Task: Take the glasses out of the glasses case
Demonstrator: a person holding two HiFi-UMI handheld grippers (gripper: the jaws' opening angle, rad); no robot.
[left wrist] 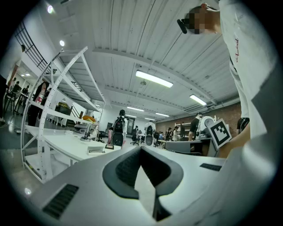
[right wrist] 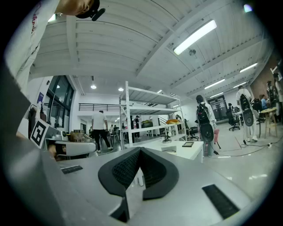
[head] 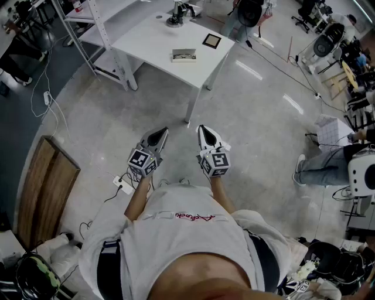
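Note:
The glasses case [head: 184,55], a flat grey box, lies closed on the white table [head: 152,41] far ahead of me. It also shows small in the left gripper view, as the case [left wrist: 96,150], and in the right gripper view, as the case [right wrist: 169,148]. I hold both grippers level in front of my body, over the floor and well short of the table. My left gripper [head: 158,136] is shut with nothing in it, its jaw tips meeting [left wrist: 140,150]. My right gripper [head: 204,133] is also shut and empty [right wrist: 139,151]. No glasses are visible.
A black square frame [head: 211,40] and a metal stand [head: 176,17] share the table. A white shelf rack [head: 88,20] stands to its left. A wooden board [head: 44,187] and a power strip [head: 123,184] lie on the floor. A seated person's legs [head: 325,164] are at the right.

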